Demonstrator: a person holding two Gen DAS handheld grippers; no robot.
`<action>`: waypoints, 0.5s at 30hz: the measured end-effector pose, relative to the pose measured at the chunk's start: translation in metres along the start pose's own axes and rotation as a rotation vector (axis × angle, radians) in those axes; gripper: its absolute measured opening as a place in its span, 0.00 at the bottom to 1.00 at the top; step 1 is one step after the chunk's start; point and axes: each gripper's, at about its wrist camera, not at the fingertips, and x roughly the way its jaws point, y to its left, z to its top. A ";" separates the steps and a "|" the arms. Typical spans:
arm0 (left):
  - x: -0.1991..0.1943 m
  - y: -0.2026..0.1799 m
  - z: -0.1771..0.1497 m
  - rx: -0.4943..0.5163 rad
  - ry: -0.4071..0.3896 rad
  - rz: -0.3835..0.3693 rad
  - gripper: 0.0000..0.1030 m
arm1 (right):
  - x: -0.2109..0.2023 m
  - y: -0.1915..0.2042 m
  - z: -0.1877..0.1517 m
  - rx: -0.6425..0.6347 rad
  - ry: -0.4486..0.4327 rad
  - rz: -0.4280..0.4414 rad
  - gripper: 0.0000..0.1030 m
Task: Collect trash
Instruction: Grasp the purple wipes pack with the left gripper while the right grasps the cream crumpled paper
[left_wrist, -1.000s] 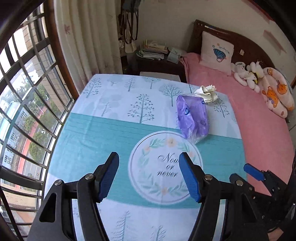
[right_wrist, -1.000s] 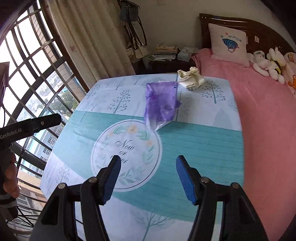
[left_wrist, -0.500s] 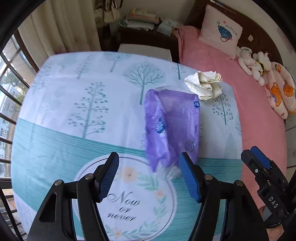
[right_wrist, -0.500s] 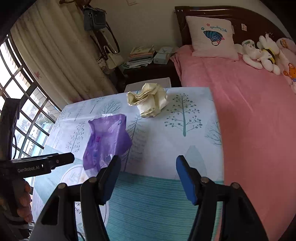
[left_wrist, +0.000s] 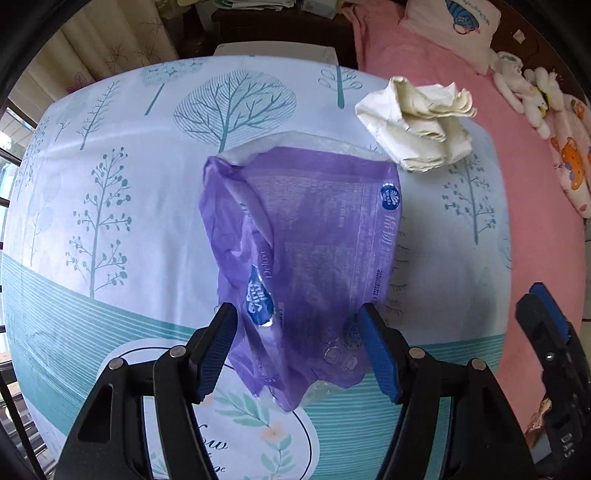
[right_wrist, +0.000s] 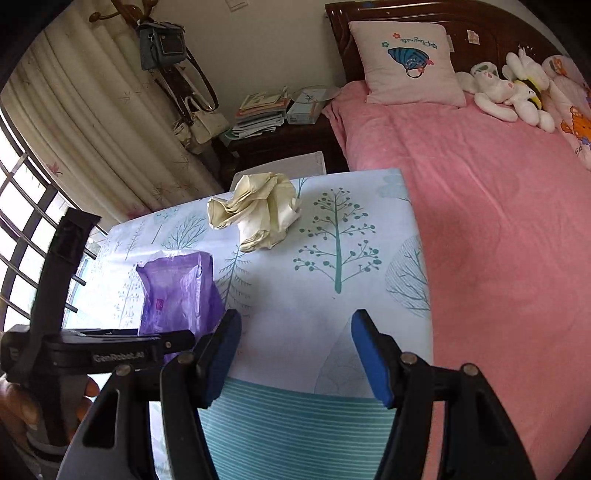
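Left tongs (left_wrist: 297, 350) wide open, straddling near end of purple wrapper (left_wrist: 306, 251), nothing pinched yet. Right tongs (right_wrist: 295, 354) also wide open, empty, over bench (right_wrist: 332, 295). Crumpled paper (right_wrist: 258, 210) further back. Risk: thin slippery film slides out, or tongs snag tablecloth instead.

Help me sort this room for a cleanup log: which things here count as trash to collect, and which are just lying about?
Trash to collect:
purple plastic wrapper
crumpled cream paper

Just lying about:
embroidered pillow
plush toys
stack of books
hanging bags
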 end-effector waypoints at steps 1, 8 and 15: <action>0.004 -0.002 0.000 0.000 0.002 0.009 0.64 | 0.001 0.000 0.002 0.001 0.000 0.004 0.60; 0.016 -0.019 0.002 0.039 -0.013 0.053 0.64 | 0.013 0.006 0.022 -0.005 -0.011 0.027 0.60; 0.012 -0.015 0.009 0.030 -0.080 0.037 0.32 | 0.027 0.016 0.050 0.014 -0.021 0.058 0.60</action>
